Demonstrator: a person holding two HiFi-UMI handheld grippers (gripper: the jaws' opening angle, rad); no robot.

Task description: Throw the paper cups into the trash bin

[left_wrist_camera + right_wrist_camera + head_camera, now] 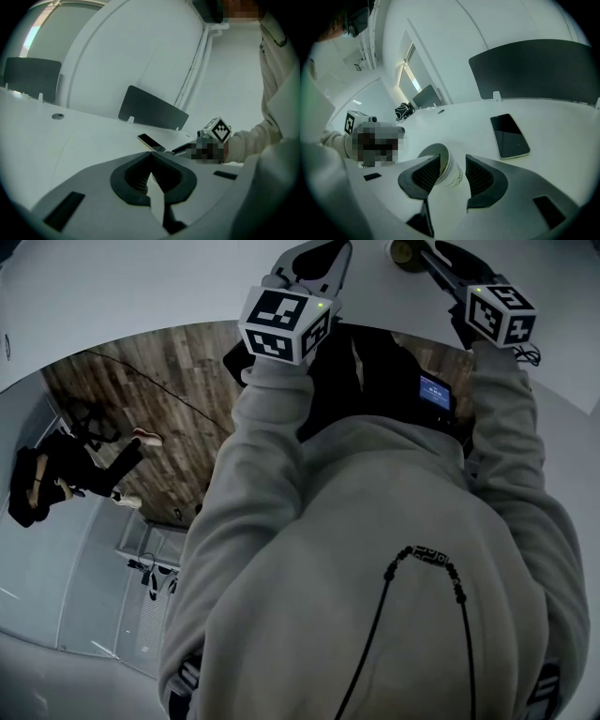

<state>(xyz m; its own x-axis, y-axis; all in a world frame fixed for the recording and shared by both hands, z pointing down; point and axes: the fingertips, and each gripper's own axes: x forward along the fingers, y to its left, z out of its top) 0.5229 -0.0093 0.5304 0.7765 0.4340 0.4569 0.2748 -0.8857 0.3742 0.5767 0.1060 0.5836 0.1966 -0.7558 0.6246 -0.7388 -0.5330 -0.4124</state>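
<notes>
A white paper cup (449, 168) lies on its side on the white table (464, 123), its open mouth turned to the left. My right gripper (453, 158) is open, its dark ribbed pads on either side of the cup, with a gap showing at the right pad. My left gripper (151, 154) hovers low over the table (70, 136), shut with nothing in it. In the head view both grippers, left (314, 263) and right (424, 254), reach out at the top edge past the person's grey hoodie. No trash bin shows in any view.
A smartphone (509, 136) lies face up on the table just right of the cup, also visible as a phone (151, 142) in the left gripper view. Dark divider panels (534, 70) (152, 110) stand along the table's far edge. A black bag (404, 111) sits far back.
</notes>
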